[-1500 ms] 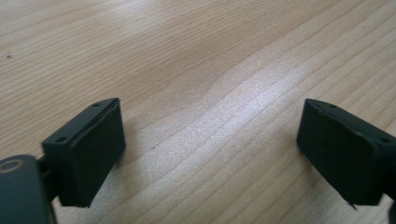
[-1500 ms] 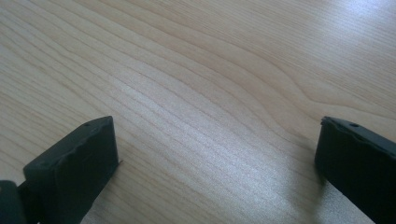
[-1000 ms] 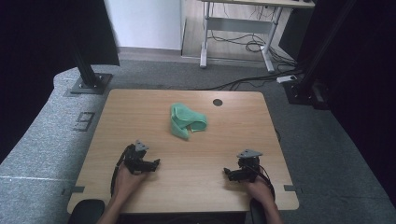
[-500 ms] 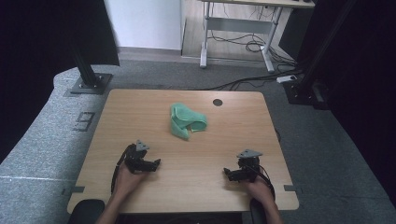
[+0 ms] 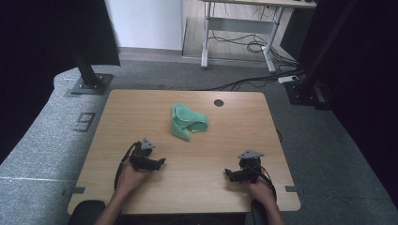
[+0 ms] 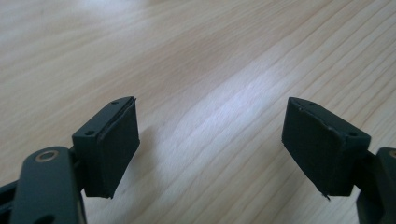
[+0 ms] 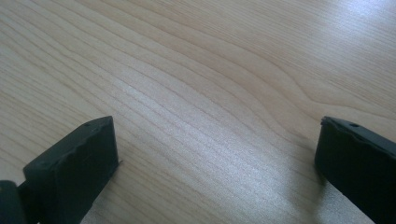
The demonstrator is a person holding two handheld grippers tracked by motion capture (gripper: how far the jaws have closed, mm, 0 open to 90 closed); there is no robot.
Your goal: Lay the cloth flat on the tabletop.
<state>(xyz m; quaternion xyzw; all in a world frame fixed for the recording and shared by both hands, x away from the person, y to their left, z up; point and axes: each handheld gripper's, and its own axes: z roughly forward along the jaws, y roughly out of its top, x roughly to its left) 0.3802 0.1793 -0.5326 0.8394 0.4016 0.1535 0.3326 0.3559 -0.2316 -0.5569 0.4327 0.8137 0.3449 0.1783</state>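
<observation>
Crumpled green cloth (image 5: 187,121), soft and folded, lying mid-surface on pale wood-grain surface (image 5: 141,108), well apart from both grippers. Left gripper (image 5: 159,162) and right gripper (image 5: 228,172) near front edge, flat black fingers (image 6: 109,144) spread wide, holding nothing.

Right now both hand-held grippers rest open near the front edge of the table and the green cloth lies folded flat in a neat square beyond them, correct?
Not quite. The high view shows the green cloth crumpled in a loose heap, not folded flat in a square. The rest holds: the left hand-held gripper and the right hand-held gripper sit near the front edge of the table, jaws apart in both gripper views.
</observation>
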